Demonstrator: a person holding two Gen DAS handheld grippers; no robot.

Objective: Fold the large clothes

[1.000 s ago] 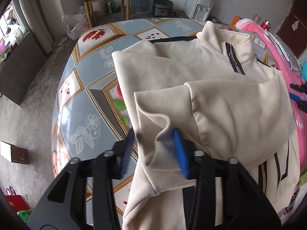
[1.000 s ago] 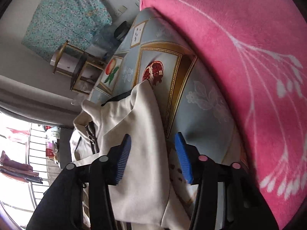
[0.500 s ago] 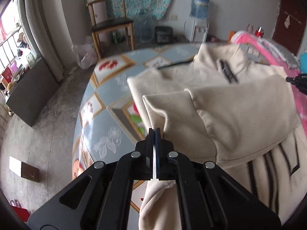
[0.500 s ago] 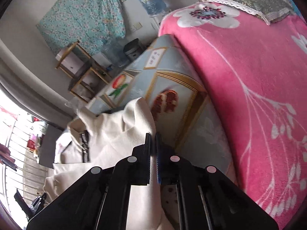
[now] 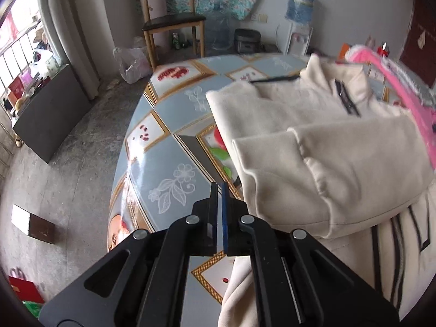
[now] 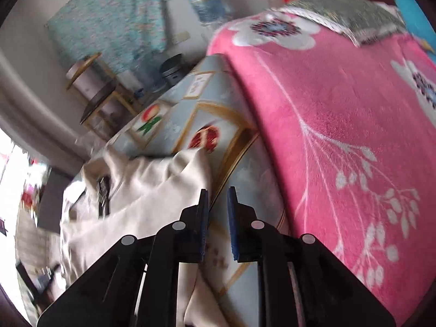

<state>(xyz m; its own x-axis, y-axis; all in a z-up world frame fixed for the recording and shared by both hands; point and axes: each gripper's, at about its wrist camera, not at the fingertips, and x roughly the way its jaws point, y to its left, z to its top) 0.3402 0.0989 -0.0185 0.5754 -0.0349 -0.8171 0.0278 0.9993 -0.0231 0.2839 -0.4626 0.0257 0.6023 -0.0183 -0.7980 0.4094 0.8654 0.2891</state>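
Left gripper (image 5: 220, 190) clenched, empty, beside cream jacket (image 5: 340, 163); right gripper (image 6: 218, 199) jaws just reopening, parted, nothing between.

fingers (image 6: 234, 212) apart beside cream jacket (image 6: 152, 199).

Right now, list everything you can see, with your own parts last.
jacket: one, cream with a dark zip, sleeve folded over, on the table
tablecloth: one, blue with fruit panels, on the table
blanket: one, pink with white flowers, beside the jacket
chair: one, wooden with a dark seat, by the far wall
water bottle: one, blue, on the dispenser
left gripper: black, blue-padded fingers shut, empty
right gripper: just been opening, nothing between
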